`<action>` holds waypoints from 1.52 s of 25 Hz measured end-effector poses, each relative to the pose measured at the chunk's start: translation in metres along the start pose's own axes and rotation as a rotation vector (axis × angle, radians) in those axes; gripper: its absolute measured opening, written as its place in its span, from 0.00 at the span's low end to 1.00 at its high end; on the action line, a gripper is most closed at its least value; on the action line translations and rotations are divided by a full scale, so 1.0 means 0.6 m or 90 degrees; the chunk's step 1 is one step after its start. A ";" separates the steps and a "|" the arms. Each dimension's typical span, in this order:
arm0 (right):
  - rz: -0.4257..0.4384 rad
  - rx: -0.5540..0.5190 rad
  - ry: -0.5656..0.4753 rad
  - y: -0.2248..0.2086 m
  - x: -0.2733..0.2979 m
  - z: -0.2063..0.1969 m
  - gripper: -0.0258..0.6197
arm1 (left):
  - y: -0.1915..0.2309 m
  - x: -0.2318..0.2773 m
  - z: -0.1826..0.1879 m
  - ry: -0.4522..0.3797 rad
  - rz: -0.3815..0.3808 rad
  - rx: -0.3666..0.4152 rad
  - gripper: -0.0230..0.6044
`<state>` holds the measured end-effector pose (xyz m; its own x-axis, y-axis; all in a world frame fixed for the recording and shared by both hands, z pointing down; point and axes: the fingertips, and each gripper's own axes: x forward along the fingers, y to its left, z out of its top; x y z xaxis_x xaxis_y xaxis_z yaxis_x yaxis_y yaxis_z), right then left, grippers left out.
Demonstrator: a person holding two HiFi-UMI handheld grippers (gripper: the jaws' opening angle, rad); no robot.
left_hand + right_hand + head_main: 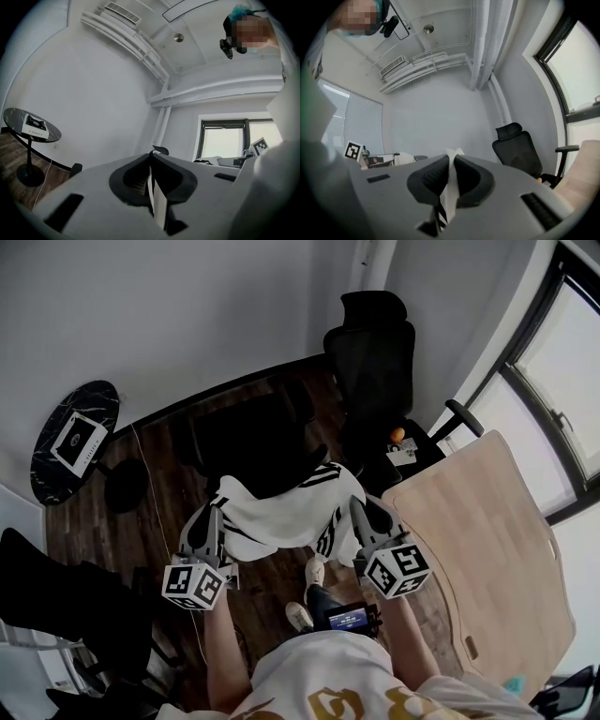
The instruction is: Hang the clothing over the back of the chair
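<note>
From the head view: holding the white, black-striped clothing [281,512] spread between left gripper [214,514] and right gripper [362,510], both level, one at each upper edge. Hanging just before the black chair [251,442], not yet draped over its back; impossible to tell whether touching it. Beyond, a second chair [375,362]; to the right, a pale wooden table [487,549]. From the left gripper view: fingers [132,179] closed tight on a thin fold of white cloth, with only a narrow strip pinched. From the right gripper view: fingers [427,180] likewise clamped on a bunched white edge, with a dark stripe showing below. Risks, judged from here: slipping out of either thin pinch if pulled taut against the chair back, dropping one side to the floor; letting go with too little cloth past the back, then sliding off under its own weight; nudging the chair away by pressing on it while draping; landing lopsided if one side is released ahead of the other.
</note>
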<state>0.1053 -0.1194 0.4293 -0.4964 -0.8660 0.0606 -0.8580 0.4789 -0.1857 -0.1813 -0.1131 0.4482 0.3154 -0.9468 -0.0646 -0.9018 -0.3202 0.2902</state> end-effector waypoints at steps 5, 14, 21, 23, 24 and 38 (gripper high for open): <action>-0.006 0.000 0.010 -0.017 0.022 -0.008 0.07 | 0.003 0.027 -0.009 0.002 -0.002 -0.001 0.09; -0.007 0.001 -0.004 -0.009 0.011 0.007 0.07 | -0.001 0.019 0.000 -0.003 -0.009 0.004 0.09; 0.005 -0.011 -0.040 0.009 0.003 0.052 0.07 | -0.008 0.005 0.048 -0.047 -0.018 0.005 0.09; 0.008 -0.012 -0.051 0.016 0.005 0.063 0.07 | -0.018 0.006 0.061 -0.055 -0.030 0.015 0.09; 0.010 -0.014 -0.055 0.020 0.005 0.068 0.07 | -0.025 0.006 0.068 -0.059 -0.036 0.018 0.09; 0.022 -0.030 -0.118 0.028 -0.029 0.144 0.07 | -0.030 -0.023 0.144 -0.140 -0.031 0.012 0.09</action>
<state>0.1109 -0.1084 0.3406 -0.4960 -0.8589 -0.1273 -0.8486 0.5106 -0.1388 -0.1948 -0.0971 0.3615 0.2890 -0.9137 -0.2859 -0.8931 -0.3648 0.2631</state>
